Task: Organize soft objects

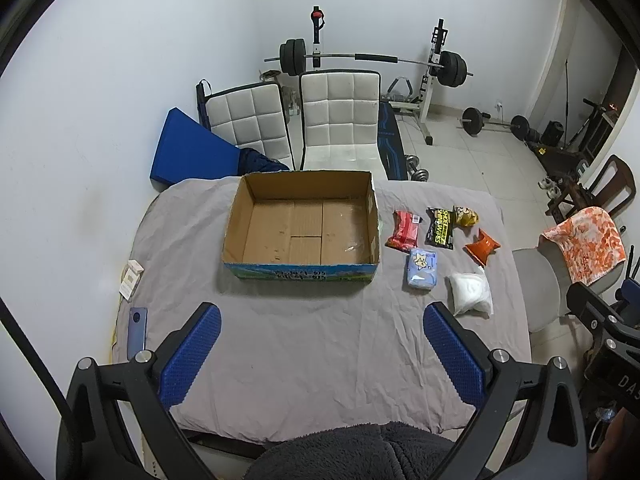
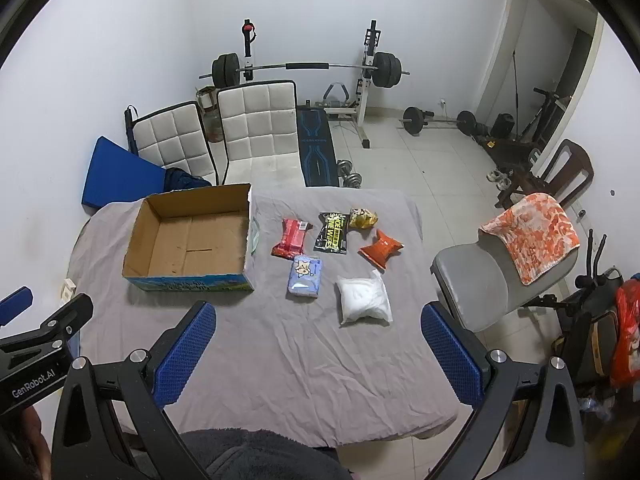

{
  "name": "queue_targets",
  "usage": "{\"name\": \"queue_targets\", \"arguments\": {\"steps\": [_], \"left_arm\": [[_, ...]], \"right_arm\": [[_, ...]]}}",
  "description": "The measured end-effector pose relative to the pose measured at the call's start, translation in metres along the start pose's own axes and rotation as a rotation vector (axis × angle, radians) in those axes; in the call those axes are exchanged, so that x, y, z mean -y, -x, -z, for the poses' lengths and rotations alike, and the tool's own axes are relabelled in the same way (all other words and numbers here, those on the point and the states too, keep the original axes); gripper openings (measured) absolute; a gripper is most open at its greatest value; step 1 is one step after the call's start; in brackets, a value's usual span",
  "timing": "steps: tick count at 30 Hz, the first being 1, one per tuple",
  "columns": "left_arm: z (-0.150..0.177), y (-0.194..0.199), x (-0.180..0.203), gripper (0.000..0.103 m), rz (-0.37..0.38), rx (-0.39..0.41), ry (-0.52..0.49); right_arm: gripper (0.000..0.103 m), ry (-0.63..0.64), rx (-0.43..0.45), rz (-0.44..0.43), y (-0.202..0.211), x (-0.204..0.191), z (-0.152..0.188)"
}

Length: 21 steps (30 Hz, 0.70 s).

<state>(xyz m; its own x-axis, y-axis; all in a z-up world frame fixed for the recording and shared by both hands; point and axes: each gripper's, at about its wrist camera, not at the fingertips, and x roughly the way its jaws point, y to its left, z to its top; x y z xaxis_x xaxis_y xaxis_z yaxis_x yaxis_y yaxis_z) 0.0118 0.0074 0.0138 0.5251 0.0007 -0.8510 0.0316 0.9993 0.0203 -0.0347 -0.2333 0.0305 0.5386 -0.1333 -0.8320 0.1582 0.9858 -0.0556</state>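
An open, empty cardboard box (image 1: 304, 228) (image 2: 192, 240) stands on the grey-clothed table (image 1: 304, 344) (image 2: 288, 352). To its right lie several soft packs: a red pack (image 1: 404, 230) (image 2: 291, 238), a black and yellow pack (image 1: 440, 226) (image 2: 332, 232), a yellow pack (image 1: 466, 215) (image 2: 363, 218), an orange pack (image 1: 482, 246) (image 2: 381, 249), a light blue pack (image 1: 421, 269) (image 2: 306, 276) and a white bag (image 1: 471, 294) (image 2: 363, 302). My left gripper (image 1: 320, 348) is open and empty above the table's near part. My right gripper (image 2: 318, 348) is open and empty, near the white bag.
A small white box (image 1: 131, 280) and a blue phone (image 1: 137, 332) lie at the table's left edge. Two white chairs (image 1: 296, 120) stand behind the table. A grey chair with an orange towel (image 2: 530, 236) stands at the right. Gym weights (image 2: 308, 68) line the back wall.
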Motion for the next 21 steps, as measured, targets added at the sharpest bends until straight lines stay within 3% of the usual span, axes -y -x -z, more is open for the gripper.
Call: {"name": "queue_targets", "arguments": {"steps": [21], "left_arm": [[-0.0083,0.002,-0.0011,0.103,0.006,0.014,0.007]], "right_arm": [[0.103,0.016,0.02,0.001,0.0017,-0.0064,-0.0089]]}}
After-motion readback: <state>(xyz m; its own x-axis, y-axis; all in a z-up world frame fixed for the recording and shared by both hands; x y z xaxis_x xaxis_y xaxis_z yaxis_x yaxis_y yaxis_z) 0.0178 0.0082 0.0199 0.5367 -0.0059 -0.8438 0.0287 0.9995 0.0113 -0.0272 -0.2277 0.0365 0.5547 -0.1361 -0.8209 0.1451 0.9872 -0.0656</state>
